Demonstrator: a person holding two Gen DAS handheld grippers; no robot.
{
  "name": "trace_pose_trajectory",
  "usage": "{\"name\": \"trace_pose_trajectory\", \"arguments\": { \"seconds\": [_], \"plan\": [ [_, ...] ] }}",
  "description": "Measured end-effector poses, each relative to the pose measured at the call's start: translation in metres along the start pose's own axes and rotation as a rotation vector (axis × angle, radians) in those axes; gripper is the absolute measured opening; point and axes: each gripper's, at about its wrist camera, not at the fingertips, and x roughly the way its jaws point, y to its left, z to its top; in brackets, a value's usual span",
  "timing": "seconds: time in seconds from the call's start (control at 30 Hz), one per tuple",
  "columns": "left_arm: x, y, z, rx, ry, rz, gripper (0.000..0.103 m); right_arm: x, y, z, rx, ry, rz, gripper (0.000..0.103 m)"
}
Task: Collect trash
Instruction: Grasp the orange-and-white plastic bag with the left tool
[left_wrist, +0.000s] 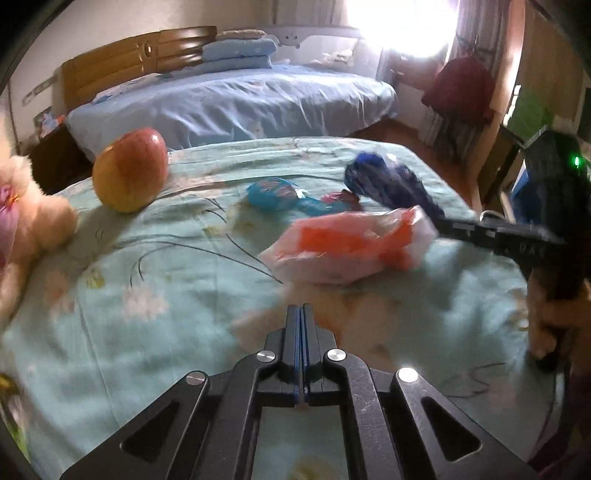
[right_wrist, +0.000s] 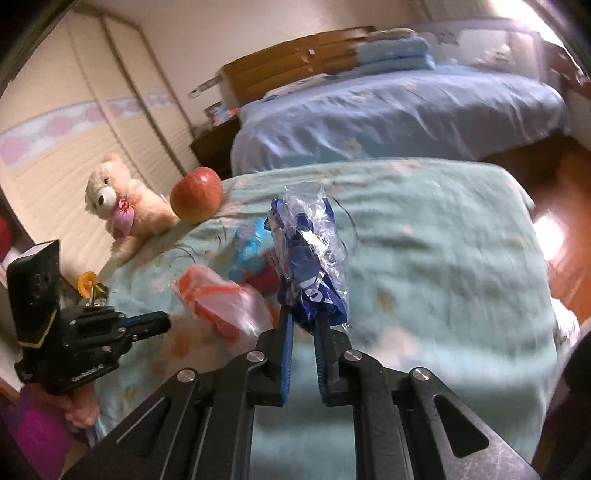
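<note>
Blue wrapper (right_wrist: 308, 266) pinched between right gripper (right_wrist: 303, 317) fingers, raised above the bed (right_wrist: 443, 258), orange packet (left_wrist: 347, 247) lying ahead of left gripper (left_wrist: 300, 308), fingers pressed together, empty.

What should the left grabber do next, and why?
Probably open and reach for the orange-and-white wrapper just ahead. The left gripper is shut on nothing, while the right gripper already pinches the blue wrapper. More wrappers lie on the bedspread.
</note>
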Motion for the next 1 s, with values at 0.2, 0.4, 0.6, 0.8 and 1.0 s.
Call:
{"name": "trace_pose_trajectory", "arguments": {
  "seconds": [0.2,0.4,0.6,0.8,1.0],
  "plan": [
    [-0.013,-0.014,-0.005,-0.055,0.006,-0.031,0.004,-0.034,-0.006,-0.026,0.061,-0.039,-0.017,0.01],
    [-0.007,-0.031,0.007,-0.14,-0.005,-0.019,0.049,-0.06,-0.014,-0.039,0.1,-0.088,-0.038,0.01],
    [0.015,-0.054,0.012,-0.289,0.022,0.016,0.076,-0.074,-0.032,-0.044,0.149,-0.117,-0.072,0.01],
    [0.03,-0.071,0.028,-0.407,-0.009,0.096,0.08,-0.081,-0.042,-0.049,0.162,-0.13,-0.074,0.01],
    [0.043,-0.073,0.033,-0.46,-0.012,0.139,0.062,-0.078,-0.045,-0.051,0.163,-0.121,-0.06,0.01]
  ]
}}
